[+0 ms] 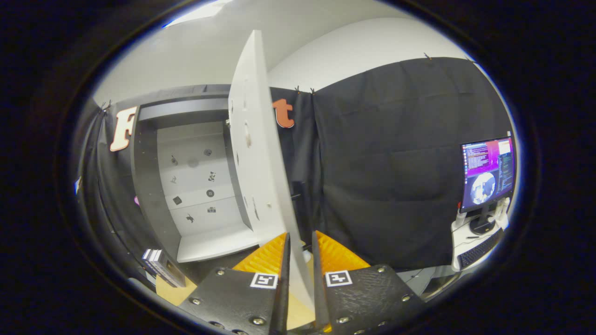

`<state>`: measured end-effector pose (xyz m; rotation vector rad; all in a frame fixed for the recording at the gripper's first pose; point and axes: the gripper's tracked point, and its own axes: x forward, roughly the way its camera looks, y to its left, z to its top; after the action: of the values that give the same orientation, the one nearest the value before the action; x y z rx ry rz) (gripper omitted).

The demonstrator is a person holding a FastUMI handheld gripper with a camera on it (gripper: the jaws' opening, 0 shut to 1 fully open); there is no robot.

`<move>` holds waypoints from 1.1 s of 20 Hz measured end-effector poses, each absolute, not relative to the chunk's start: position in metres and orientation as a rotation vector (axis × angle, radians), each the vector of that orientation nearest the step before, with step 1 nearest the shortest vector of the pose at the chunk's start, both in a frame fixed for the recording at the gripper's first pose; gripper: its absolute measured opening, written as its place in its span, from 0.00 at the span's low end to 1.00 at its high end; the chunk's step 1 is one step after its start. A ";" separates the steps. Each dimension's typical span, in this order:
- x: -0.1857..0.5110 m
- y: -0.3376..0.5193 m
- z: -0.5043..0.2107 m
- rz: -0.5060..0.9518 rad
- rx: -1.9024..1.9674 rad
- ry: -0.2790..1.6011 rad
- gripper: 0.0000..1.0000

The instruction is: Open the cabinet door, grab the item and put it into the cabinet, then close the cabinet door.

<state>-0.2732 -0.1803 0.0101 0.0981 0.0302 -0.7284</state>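
Note:
The cabinet (153,186) stands open ahead on the left, with a dark frame, a white back panel dotted with small marks and a white floor shelf (214,244). Its white door (253,153) is swung out towards me, edge-on. The door's lower free edge runs down between my fingers. My gripper (301,237) is shut on that edge, one finger on each face. The item, a small dark box (163,269) with pale stripes, lies on the wooden tabletop (170,291) to the left of my fingers, in front of the cabinet.
Black cloth walls the booth behind and to the right of the door. Far right, a lit monitor (486,172) stands on a white stand with a keyboard (479,251) below it.

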 end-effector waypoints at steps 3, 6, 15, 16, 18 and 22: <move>-0.274 -0.175 0.003 -0.714 0.078 0.052 0.23; -0.265 -0.167 -0.008 -0.681 0.037 0.100 0.23; -0.211 -0.152 -0.077 -0.513 0.043 0.247 0.23; -0.205 -0.152 -0.087 -0.495 0.040 0.272 0.23; -0.193 -0.147 -0.108 -0.454 0.035 0.320 0.23; -0.176 -0.144 -0.155 -0.372 0.017 0.410 0.23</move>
<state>-0.1761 -0.1443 -0.1545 0.0169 0.4102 -0.3717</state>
